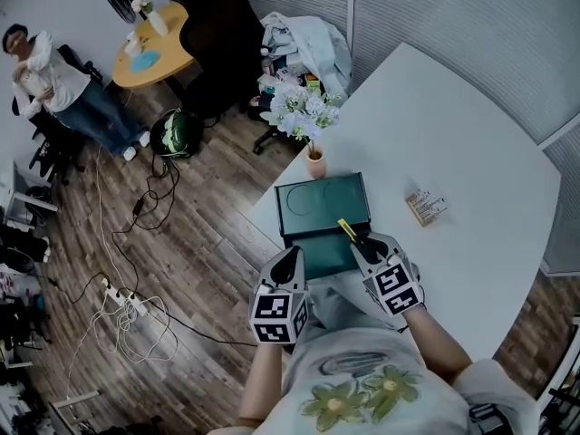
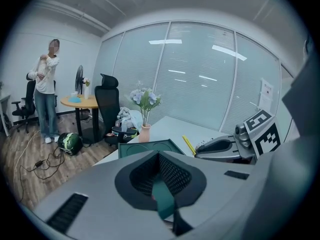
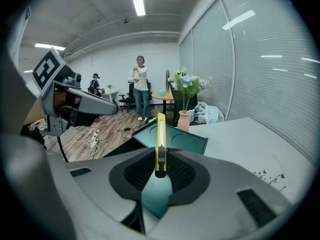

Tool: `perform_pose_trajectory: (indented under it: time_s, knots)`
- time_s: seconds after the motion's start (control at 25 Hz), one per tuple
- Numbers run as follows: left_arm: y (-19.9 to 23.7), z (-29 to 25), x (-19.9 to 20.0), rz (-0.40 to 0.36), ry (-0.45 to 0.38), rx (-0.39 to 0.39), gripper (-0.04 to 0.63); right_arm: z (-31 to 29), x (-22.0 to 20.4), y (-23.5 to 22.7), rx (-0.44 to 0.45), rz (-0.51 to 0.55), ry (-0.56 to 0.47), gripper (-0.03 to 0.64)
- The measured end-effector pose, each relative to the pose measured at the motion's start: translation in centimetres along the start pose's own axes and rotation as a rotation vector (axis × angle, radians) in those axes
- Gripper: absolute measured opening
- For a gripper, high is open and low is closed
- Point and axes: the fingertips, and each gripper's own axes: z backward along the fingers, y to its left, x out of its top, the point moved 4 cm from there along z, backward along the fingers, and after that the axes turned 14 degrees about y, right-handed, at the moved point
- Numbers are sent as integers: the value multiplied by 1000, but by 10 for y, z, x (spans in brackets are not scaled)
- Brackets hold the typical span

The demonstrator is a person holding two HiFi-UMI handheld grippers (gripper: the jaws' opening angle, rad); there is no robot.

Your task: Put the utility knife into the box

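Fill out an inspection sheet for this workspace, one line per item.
Surface: white table with a curved edge.
Job's things: utility knife held above the open green box, not yet inside.
Clutter: vase of flowers at the table edge; small packet right of the box.
Grippers: right gripper shut on the knife; left gripper at the box's near left corner, grip unclear.
Cables: cords and a power strip on the wood floor.
Surroundings: person, round table, office chair, helmet.
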Motion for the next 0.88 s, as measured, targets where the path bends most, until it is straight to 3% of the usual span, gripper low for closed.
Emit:
perform_pose_trajectory:
  time_s: [0.88]
  knots:
    - [14,-17,-6,6,39,-16,0,-37,-18,12,48,55,137,74]
